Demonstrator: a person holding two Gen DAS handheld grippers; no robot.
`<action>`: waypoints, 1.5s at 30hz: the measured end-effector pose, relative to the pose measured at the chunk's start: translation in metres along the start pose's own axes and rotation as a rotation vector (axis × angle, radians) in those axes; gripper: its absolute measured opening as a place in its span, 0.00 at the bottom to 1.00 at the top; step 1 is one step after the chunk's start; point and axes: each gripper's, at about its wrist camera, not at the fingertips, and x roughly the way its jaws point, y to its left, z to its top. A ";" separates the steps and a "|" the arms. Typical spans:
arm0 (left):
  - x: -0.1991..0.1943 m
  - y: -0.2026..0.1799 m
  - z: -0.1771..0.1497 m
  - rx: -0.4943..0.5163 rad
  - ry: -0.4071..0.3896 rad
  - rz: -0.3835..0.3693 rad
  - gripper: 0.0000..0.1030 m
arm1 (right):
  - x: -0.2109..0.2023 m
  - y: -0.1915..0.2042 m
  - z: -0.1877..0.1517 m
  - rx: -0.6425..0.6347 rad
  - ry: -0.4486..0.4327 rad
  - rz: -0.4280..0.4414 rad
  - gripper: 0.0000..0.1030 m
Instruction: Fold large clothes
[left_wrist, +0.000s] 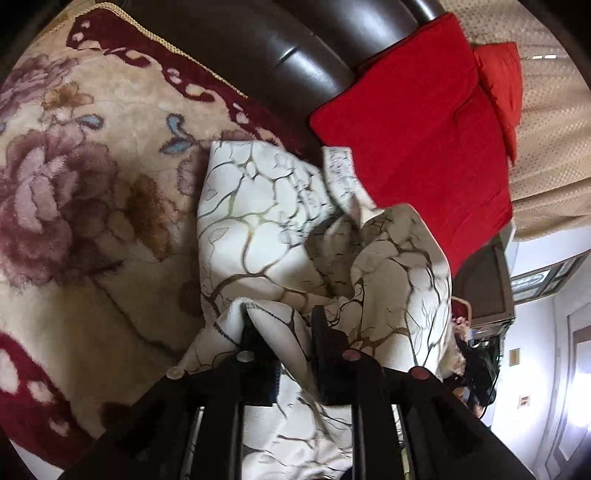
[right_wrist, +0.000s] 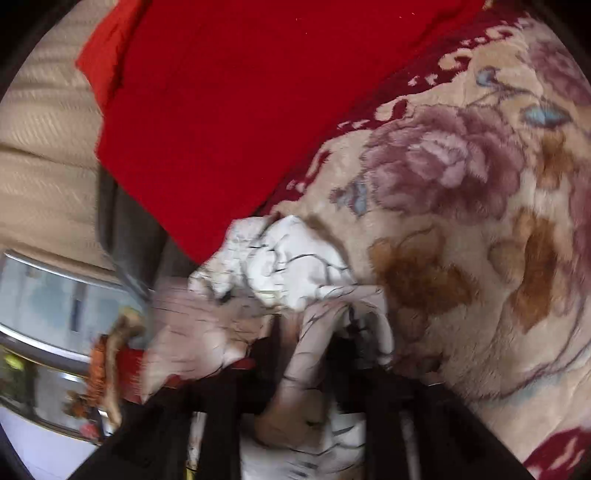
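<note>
Clearly we are only partway into the fold. Our left gripper is clenched on a stitched edge of the white garment, cloth bunched between its two fingers and spilling over them toward the camera. Our right gripper likewise pinches a gathered strip of the same white garment; that view is blurred, but fabric plainly runs up between the fingers, so we read it as grasping too.

The garment, white with a dark branching print, lies on the bed over the floral blanket, just beside the red pillow. Relative to that pillow, the cloth sits at its lower edge, a narrow printed flap touching or overlapping the pillow's corner; we cannot tell which. A second, smaller red cushion lies behind the pillow, against the beige curtain. The dark headboard runs beyond the pillow.

As for progress, we judge that little is finished: the fabric is rumpled, with a deep shadowed hollow in its middle and loose, uneven edges, not a flat stack. Both held edges appear lifted off the blanket. What remains, by our reckoning, is to draw the cloth taut, lay it flat, and make the folds themselves.
</note>
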 end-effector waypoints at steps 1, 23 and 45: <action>-0.007 -0.001 -0.001 -0.011 -0.006 -0.003 0.22 | -0.010 0.006 -0.002 -0.010 -0.023 0.017 0.76; 0.020 -0.054 -0.034 0.037 0.077 -0.118 0.80 | 0.038 0.089 -0.088 -0.565 0.199 -0.132 0.67; -0.019 -0.039 -0.032 0.113 -0.250 0.146 0.80 | 0.005 0.076 -0.070 -0.520 -0.182 -0.271 0.67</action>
